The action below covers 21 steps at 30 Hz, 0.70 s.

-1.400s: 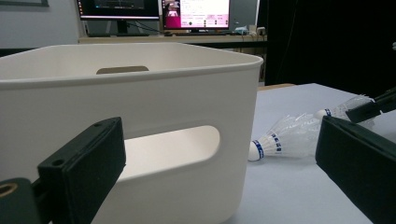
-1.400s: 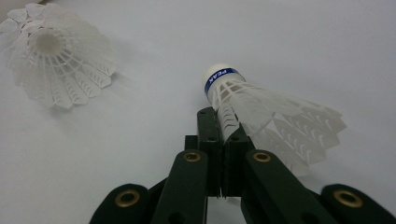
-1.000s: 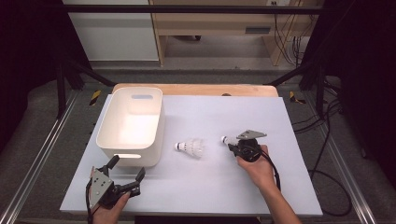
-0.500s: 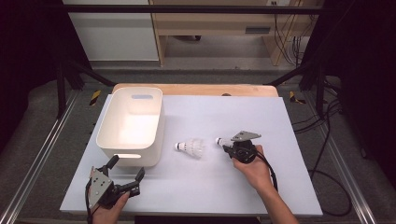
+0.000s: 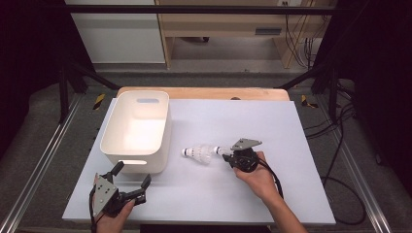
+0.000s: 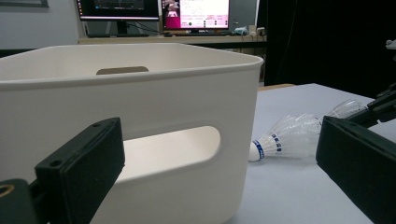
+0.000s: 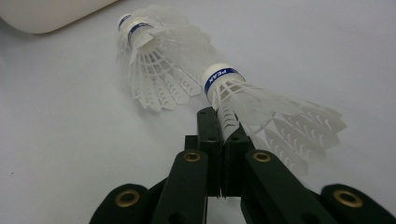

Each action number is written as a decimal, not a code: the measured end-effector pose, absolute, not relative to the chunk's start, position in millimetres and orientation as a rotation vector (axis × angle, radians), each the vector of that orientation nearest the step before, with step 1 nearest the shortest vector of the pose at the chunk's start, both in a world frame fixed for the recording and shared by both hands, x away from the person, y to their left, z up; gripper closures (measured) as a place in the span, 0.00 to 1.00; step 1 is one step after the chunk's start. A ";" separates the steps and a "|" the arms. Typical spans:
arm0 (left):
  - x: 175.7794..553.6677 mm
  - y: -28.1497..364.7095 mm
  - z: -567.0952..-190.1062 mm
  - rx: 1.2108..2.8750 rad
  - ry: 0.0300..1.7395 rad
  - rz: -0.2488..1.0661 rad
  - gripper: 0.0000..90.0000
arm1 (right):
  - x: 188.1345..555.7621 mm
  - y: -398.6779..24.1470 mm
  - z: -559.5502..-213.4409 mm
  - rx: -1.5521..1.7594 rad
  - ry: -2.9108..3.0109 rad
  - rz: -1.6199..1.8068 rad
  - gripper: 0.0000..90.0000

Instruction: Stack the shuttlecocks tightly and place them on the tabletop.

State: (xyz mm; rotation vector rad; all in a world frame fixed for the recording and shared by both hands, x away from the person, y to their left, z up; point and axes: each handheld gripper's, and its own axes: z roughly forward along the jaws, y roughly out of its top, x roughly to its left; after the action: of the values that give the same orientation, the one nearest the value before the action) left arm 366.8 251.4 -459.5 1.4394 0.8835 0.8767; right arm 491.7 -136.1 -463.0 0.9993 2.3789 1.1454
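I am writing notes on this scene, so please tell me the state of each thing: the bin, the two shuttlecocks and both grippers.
White bin: upright on the table, empty inside.
Held shuttlecock: clamped by its skirt, cork pointing away from the gripper.
Loose shuttlecock: lying on its side on the table, cork toward the bin.
Right gripper: shut on the held shuttlecock.
Left gripper: open, holding nothing, pointing at the bin.
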 end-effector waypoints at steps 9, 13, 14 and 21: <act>367.1 251.4 -459.8 1.438 0.886 0.874 0.01 | 490.3 -121.8 -465.2 0.948 2.400 1.183 1.00; 367.0 249.8 -459.9 1.440 0.881 0.873 0.01 | 490.7 -114.3 -467.0 0.923 2.411 1.207 1.00; 367.0 249.8 -459.9 1.441 0.880 0.872 0.01 | 490.9 -112.4 -467.6 0.916 2.417 1.207 1.00; 367.1 250.4 -460.0 1.438 0.884 0.871 0.01 | 494.1 -105.2 -470.4 0.903 2.426 1.213 1.00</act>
State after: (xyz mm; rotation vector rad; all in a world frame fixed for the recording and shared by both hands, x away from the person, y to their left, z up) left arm 367.1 250.4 -460.0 1.4378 0.8839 0.8714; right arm 494.1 -105.2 -470.4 0.9030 2.4260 1.2129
